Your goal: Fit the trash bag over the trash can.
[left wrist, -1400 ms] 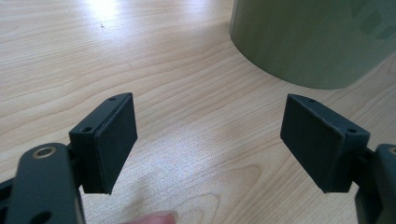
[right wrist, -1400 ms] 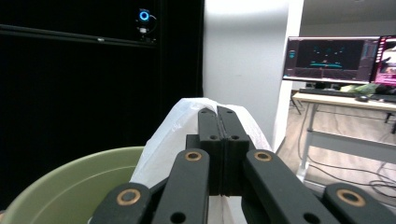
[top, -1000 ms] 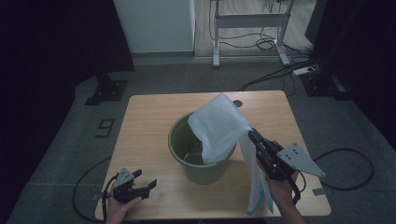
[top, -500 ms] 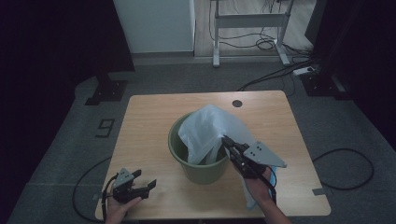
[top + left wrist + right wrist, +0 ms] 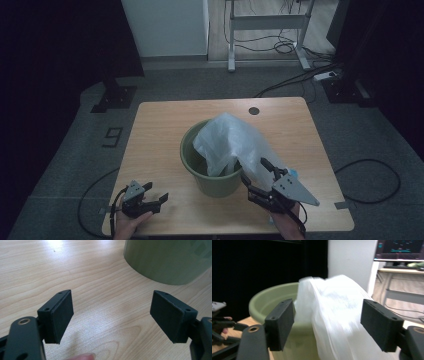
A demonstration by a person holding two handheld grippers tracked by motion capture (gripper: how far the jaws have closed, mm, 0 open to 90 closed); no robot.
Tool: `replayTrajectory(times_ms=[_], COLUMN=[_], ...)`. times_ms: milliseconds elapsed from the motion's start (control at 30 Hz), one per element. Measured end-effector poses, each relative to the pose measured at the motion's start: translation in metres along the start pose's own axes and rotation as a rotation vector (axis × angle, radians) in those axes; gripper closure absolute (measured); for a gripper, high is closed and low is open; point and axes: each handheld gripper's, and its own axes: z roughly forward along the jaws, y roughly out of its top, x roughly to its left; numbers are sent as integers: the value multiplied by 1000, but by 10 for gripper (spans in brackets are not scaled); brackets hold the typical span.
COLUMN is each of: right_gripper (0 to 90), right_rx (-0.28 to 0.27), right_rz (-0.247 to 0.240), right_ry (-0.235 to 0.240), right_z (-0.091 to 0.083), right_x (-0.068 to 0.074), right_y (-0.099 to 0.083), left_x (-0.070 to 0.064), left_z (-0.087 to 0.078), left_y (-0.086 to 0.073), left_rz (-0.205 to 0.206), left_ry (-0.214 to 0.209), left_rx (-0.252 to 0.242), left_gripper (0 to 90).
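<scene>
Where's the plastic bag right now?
High view: the plastic bag drapes over the green bucket's right rim, mid-table, just ahead of the open right claw.

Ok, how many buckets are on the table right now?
1. The green bucket stands near the middle of the wooden table, with a white plastic bag draped over its right rim. The right gripper, open, sits beside it; the left gripper is open near the front-left corner.

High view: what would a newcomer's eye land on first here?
The white plastic bag, bunched up and spilling over the near right rim of the green bucket at the middle of the wooden table. Next, the right tongs, open just beside the draped bag at the near right. The left tongs sit open and empty at the near left corner.
</scene>
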Motion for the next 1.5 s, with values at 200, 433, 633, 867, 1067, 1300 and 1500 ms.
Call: replayTrajectory(times_ms=[200,433,633,867,1067,1300,1500], right_gripper=[214,192,185,251,558,802,855], right_rx=[27,98,182,263,289,257,179], right_rz=[11,28,40,59,94,80,101], right_ry=[-104,-139,-169,-215,-200,-264,-331], right_z=[-14,-12,-12,-17,-17,-22,-28], right_x=[-5,-12,-15,-24,-35,-52,-81], right_y=[-23,-47,-69,-88,-96,-92,-70], left_x=[0,1,-1,-1,0,-1,-5], left_z=[1,1,2,3,1,0,-3], left_y=[0,-2,-2,-2,-2,0,7], left_rz=[0,-5,-1,1,0,-14,-41], left_ry=[0,2,2,3,6,2,11], left_rx=[2,7,8,14,8,-4,-40], left_gripper=[188,188,188,188,189,202,211])
